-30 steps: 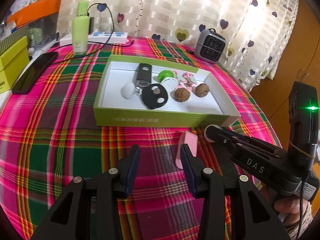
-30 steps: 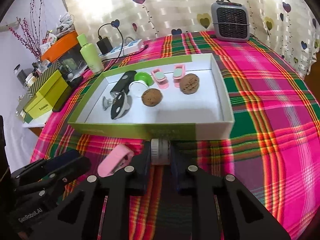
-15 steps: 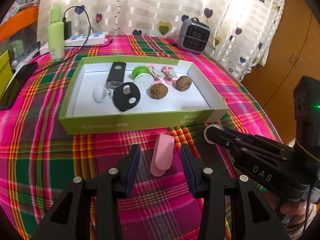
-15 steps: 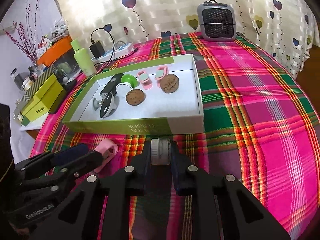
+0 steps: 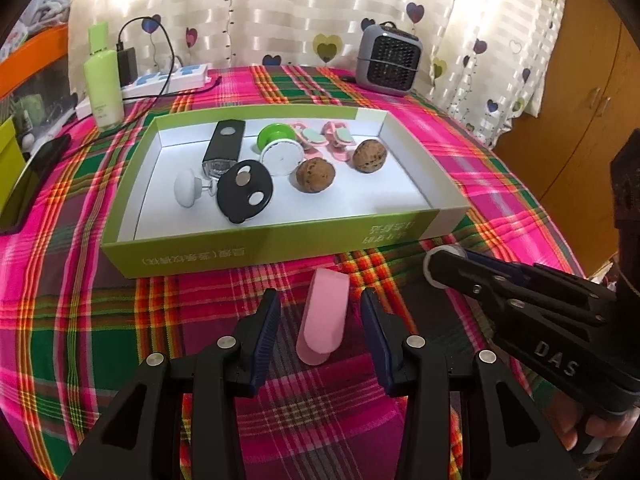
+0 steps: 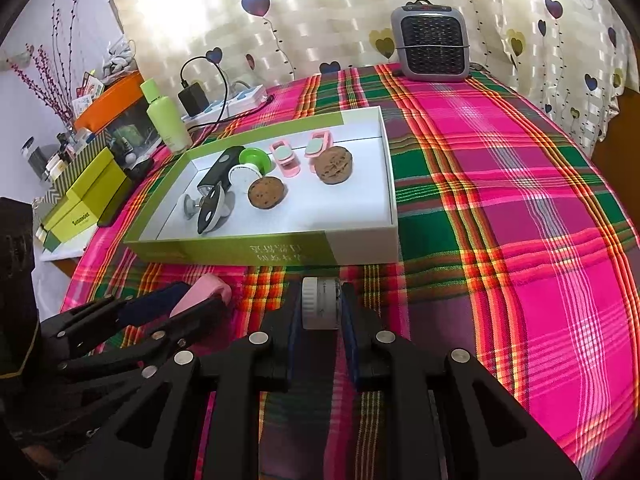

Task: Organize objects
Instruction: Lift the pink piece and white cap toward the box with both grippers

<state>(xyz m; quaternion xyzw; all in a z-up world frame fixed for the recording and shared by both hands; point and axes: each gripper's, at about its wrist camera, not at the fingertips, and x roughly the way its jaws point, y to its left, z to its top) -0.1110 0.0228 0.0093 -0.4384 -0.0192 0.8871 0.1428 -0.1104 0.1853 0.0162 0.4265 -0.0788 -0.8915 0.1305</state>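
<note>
Our left gripper [image 5: 320,316] is spread wide around the pink clip [image 5: 323,315] on the tablecloth [image 5: 80,312], not touching. Only the right view shows our right gripper [image 6: 321,312] clamping a white roll [image 6: 321,303] before the green box [image 6: 240,251].

Grey heater [image 5: 389,59], green bottle [image 5: 103,80] (upright), power strip [image 5: 168,79], phone [image 5: 30,180]

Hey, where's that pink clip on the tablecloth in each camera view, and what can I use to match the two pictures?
Left wrist view: the pink clip lies low in the centre, between the open fingers of the left gripper.
Right wrist view: the clip shows at lower left, partly hidden by the left gripper.
Shared landmark: the green box, just beyond the clip in both.
</note>
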